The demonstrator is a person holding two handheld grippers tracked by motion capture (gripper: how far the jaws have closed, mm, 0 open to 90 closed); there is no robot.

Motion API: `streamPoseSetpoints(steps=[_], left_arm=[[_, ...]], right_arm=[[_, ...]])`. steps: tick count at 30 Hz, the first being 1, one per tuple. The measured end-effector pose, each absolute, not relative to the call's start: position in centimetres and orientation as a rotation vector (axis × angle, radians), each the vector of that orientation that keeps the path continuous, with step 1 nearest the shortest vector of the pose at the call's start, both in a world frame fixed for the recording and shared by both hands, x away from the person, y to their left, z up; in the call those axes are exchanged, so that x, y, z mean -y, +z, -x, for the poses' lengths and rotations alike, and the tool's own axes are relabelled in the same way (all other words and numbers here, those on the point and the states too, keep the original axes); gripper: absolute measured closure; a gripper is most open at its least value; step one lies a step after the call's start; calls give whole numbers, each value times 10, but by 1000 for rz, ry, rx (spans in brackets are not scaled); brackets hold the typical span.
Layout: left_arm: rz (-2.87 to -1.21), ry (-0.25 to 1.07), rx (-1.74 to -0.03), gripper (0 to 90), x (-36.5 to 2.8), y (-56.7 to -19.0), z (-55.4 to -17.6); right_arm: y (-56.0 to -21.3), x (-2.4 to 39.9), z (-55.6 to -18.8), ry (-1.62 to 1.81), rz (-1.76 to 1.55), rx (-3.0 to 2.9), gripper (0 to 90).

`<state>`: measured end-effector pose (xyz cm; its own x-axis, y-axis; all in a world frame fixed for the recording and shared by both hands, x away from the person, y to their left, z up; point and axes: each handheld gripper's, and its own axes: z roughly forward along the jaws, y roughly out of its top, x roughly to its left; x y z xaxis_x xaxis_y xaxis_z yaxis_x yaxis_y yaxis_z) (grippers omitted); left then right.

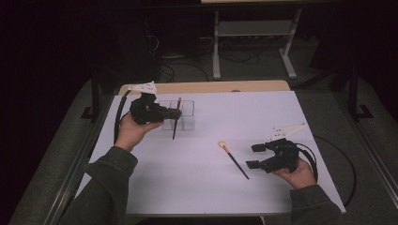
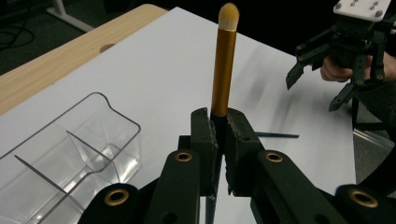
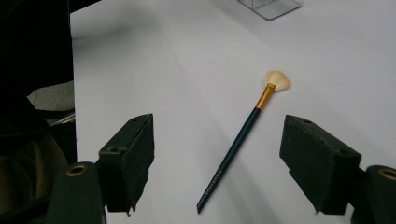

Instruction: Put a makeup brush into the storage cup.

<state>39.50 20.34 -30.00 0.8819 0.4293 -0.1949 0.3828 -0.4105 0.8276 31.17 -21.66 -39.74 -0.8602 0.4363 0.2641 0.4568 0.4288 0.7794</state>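
The left gripper is held raised in the left hand, jaws clamped tight together, pointing right. The right gripper is held low in the right hand, jaws spread wide, aimed left.

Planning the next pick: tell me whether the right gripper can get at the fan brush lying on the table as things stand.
Probably yes. The right gripper has its jaws open, and the fan brush lies flat on the white table just ahead of them with bare table around it. The left gripper, shut on another brush, is well off to the side.
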Motion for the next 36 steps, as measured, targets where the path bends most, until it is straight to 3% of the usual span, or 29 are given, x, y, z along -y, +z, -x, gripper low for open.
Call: streamPoseSetpoints(steps=[36], left_arm=[[-1962, 110, -700, 830, -206, -278, -454]], right_arm=[[-400, 217, -313, -1445, 807, 2632, 247]])
